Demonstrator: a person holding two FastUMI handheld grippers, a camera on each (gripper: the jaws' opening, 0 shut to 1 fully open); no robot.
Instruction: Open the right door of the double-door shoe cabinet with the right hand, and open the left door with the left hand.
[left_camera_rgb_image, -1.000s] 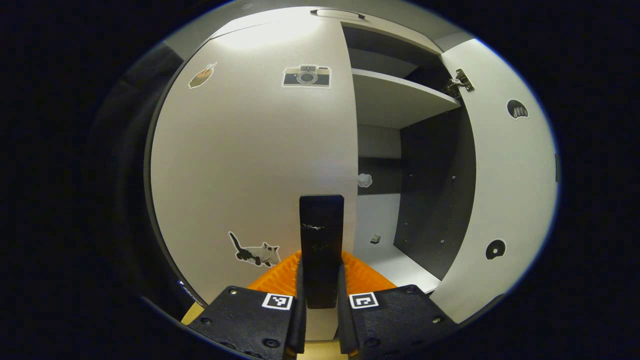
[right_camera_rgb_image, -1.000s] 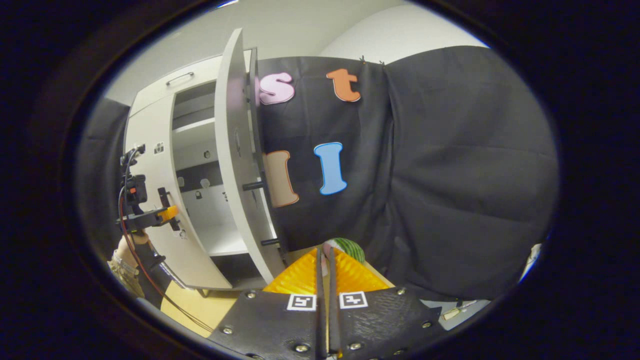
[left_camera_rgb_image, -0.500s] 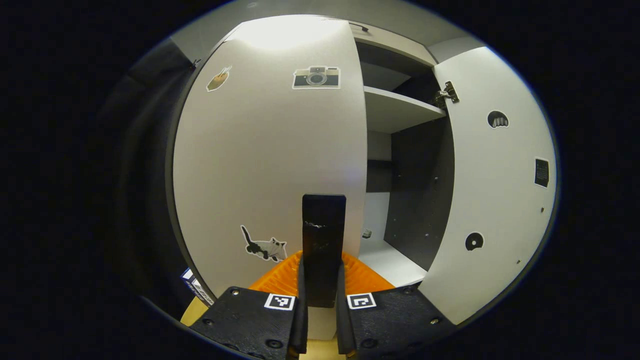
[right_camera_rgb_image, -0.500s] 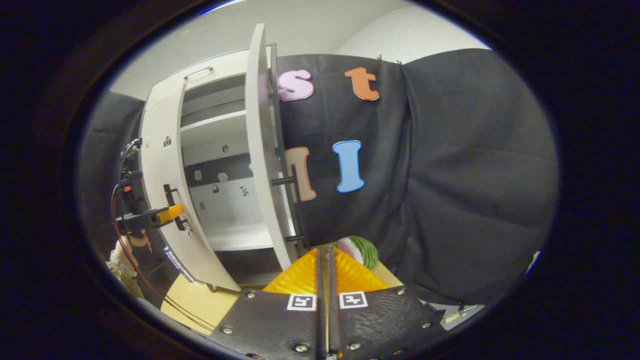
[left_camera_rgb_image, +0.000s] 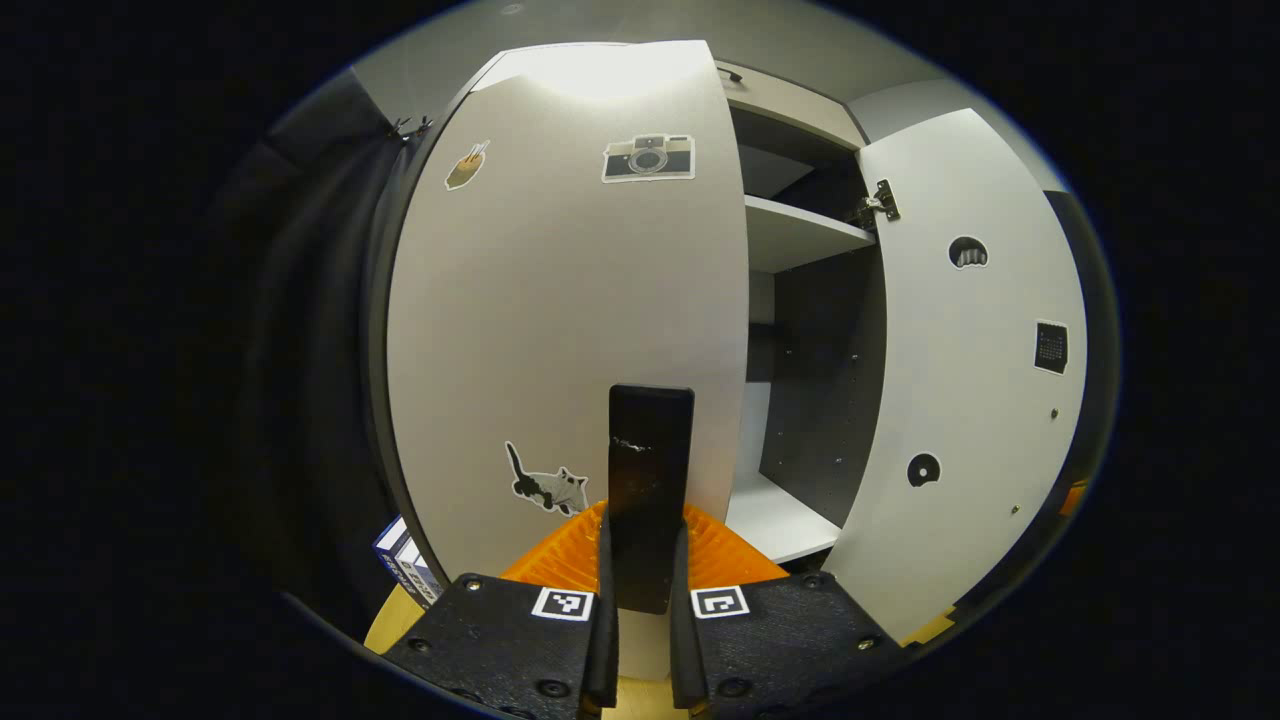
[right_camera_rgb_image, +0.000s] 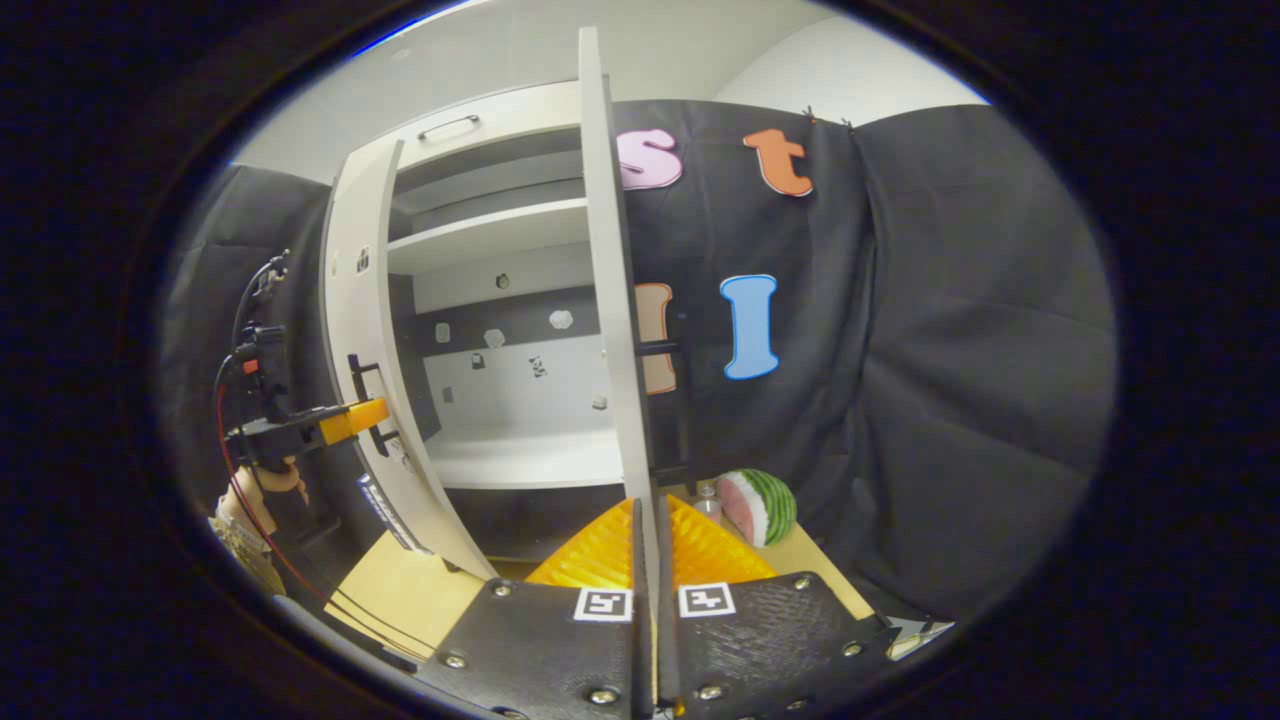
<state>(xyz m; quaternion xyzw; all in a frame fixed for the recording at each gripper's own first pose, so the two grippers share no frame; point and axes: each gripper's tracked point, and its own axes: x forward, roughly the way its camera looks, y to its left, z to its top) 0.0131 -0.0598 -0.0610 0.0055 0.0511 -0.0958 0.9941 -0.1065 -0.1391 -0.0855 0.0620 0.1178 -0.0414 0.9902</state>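
A: Left claw?
B: Gripping the left door handle, door standing ajar.
A: Right claw?
B: Sitting clenched, empty, beside the right door, swung wide open

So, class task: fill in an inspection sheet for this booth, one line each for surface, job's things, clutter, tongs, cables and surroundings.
Surface: tan floor board under the cabinet.
Job's things: left door partly open, black handle on it; right door swung wide; shelf bare.
Clutter: watermelon slice and a small bottle by the cloth; boxes beside the left door.
Tongs: left tongs shut on the handle; right tongs shut, holding nothing.
Cables: red and black leads hanging from the left tongs.
Surroundings: black cloth wall.
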